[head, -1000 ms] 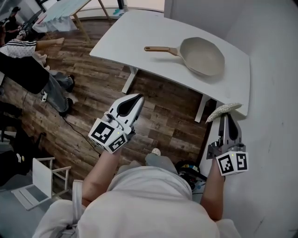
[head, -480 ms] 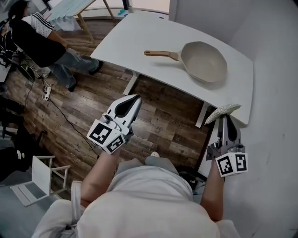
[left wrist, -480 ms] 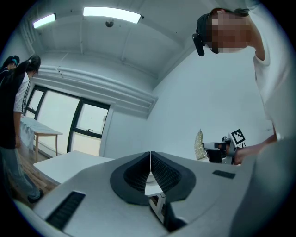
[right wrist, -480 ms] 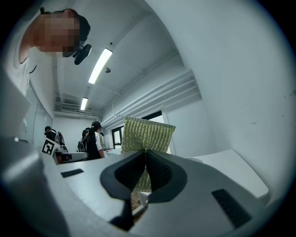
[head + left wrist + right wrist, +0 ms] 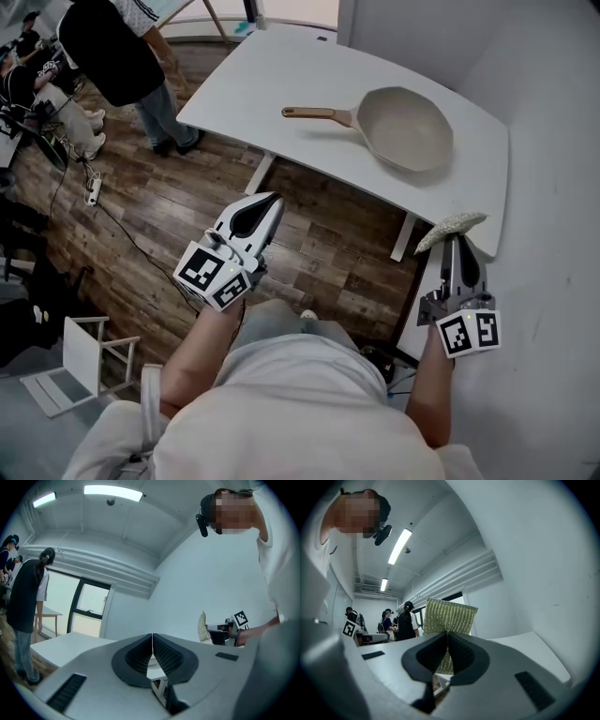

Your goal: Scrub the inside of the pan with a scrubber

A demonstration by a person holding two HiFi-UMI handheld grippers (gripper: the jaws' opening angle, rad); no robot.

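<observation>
A bystander (image 5: pixel 117 47) has walked up to the table (image 5: pixel 272 80) at upper left. The right gripper (image 5: pixel 454 241) clamps the scrubber (image 5: pixel 450 225) and the left gripper (image 5: pixel 270 202) is closed on nothing. The pan (image 5: pixel 408 127), upper right, is not yet reached.

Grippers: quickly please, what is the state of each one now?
Left gripper: closed, nothing between its jaws.
Right gripper: closed on the scrubber.

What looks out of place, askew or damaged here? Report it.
Nothing stands out. The pan sits flat and empty on the white table, with no spill around it. The right gripper is shut on the scrubber, near the table's near corner. The left gripper is shut on nothing, over the floor.
</observation>
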